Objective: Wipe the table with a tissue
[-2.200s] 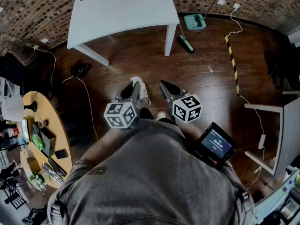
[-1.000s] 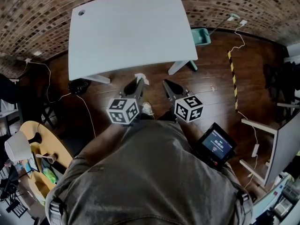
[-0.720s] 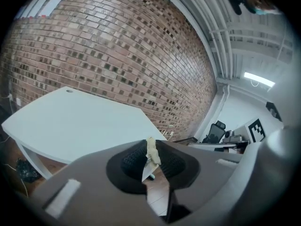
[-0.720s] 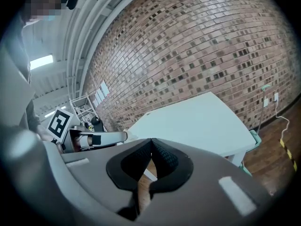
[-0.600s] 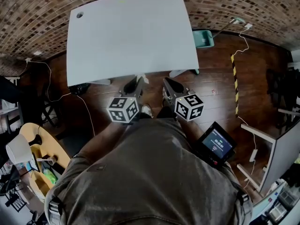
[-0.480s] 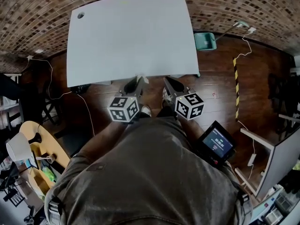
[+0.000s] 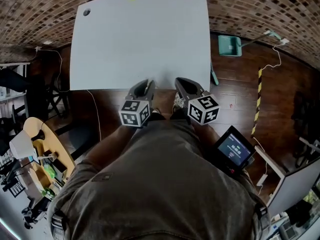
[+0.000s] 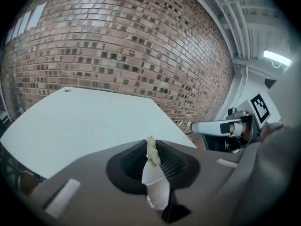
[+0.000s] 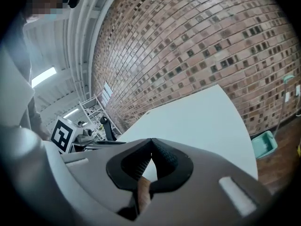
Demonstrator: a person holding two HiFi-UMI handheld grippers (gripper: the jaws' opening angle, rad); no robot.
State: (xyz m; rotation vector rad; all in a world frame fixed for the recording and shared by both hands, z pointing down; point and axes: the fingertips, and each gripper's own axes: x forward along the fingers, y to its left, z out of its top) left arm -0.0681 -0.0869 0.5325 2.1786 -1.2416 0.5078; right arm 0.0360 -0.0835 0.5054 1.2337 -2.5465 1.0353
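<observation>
Side table [image 7: 37, 134]: round, wooden, cluttered, at 8 o'clock of the person, well apart from the work.
White table [image 7: 140, 34]: bare pale top at 12 o'clock, near edge just ahead of both grippers, brick wall [image 7: 30, 14] behind.
Left gripper [image 7: 146, 85]: clenched on the tissue, tips at the near edge of the white table.
Tissue [image 8: 151, 150]: pinched between the left jaws, with a small crumpled tuft poking up past the tips and a flatter fold hanging below; judged not yet pressed to the tabletop.
Right gripper [image 7: 181, 84]: closed tip to tip on nothing, just beside the left gripper at its 3 o'clock.
Dustpan [image 7: 231, 45]: teal, on the floor at 2 o'clock, near the right edge of the white table.
Screen [image 7: 235, 150]: lit, at the person's hip, 4 o'clock.
Progress: judged to be at the very start; tissue in hand at the table's edge, no wiping stroke evident, whole top left to wipe.
Hidden: tissue barely discernible from the head view; gap between tissue and tabletop not readable; any dirt on the top too faint to see; table legs covered by the top; lower scene blocked by the person's torso.
</observation>
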